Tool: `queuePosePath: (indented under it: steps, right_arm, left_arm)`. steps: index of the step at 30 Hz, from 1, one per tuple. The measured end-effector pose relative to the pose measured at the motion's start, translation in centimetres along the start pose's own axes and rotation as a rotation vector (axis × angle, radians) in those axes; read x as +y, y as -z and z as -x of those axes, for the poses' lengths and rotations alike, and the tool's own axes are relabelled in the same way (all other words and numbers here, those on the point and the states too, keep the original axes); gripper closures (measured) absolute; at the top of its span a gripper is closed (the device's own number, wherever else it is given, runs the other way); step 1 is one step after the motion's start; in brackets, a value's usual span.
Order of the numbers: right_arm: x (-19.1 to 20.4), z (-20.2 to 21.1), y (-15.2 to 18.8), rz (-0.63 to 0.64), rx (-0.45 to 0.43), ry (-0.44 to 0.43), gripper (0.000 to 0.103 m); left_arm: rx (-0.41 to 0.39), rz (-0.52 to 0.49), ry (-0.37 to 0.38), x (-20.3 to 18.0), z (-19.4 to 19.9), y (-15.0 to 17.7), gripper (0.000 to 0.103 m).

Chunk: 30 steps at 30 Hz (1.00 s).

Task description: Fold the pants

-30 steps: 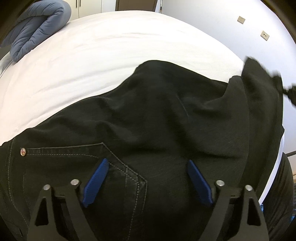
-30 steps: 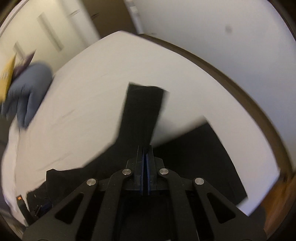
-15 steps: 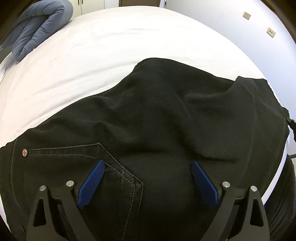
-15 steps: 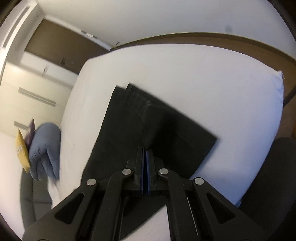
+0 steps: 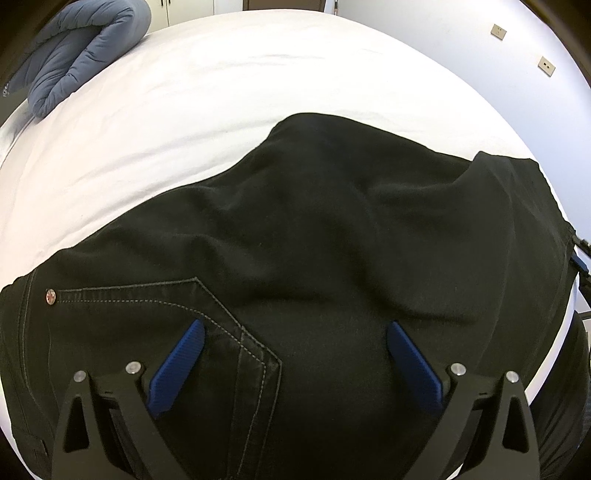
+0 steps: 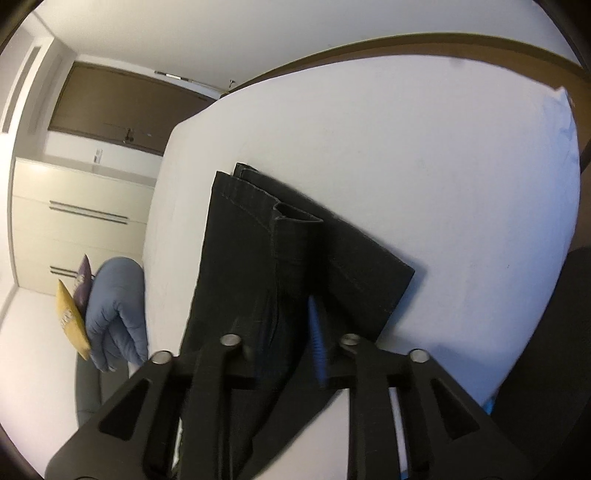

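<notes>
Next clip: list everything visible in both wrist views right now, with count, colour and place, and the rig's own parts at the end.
pants: one pair, black, spread on the bed, leg hems toward the far end
bed: one, white sheet, under the pants
duvet: one, blue-grey, folded, at the bed's far left corner
cushions: two, yellow and purple, beside the duvet
wardrobe: one, cream, against the far wall
wall sockets: two, beige, on the white wall at right
left hand-held gripper: one, black with blue pads, open over the back pocket
right hand-held gripper: one, black with blue pads, open over the legs
</notes>
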State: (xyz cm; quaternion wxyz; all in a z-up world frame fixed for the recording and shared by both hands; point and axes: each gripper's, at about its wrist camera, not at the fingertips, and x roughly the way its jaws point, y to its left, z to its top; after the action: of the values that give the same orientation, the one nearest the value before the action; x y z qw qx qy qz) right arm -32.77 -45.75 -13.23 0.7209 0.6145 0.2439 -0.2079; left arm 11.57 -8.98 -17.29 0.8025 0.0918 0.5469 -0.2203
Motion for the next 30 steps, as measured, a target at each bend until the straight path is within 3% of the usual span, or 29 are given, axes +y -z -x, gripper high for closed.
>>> queuePosePath:
  steps: [2, 7, 9, 10, 11, 19, 30]
  right_arm:
    - [0.1, -0.8, 0.2, -0.013, 0.003, -0.03, 0.057]
    - [0.8, -3.1, -0.2, -0.013, -0.003, -0.023, 0.057]
    - [2.0, -4.1, -0.8, 0.003, 0.003, -0.027, 0.067]
    - [2.1, -4.2, -0.9, 0.014, 0.02, -0.025, 0.089]
    - [2.0, -4.4, -0.9, 0.021, 0.034, -0.007, 0.1]
    - [1.8, -3.5, -0.2, 0.114, 0.0, 0.101, 0.102]
    - [1.0, -1.2, 0.1, 0.097, -0.012, 0.113, 0.102]
  left_arm:
    - [0.0, 0.0, -0.001, 0.1, -0.3, 0.1, 0.002]
    - [0.005, 0.001, -0.004, 0.4, -0.3, 0.2, 0.002]
    - [0.004, 0.0, -0.003, 0.4, -0.2, 0.3, 0.002]
    - [0.004, 0.0, -0.004, 0.3, -0.2, 0.3, 0.002]
    - [0.005, 0.001, -0.004, 0.2, -0.2, 0.4, 0.002]
    - [-0.003, 0.015, 0.008, 0.7, 0.5, 0.7, 0.002]
    - [-0.022, 0.013, 0.002, 1.0, 0.9, 2.0, 0.002]
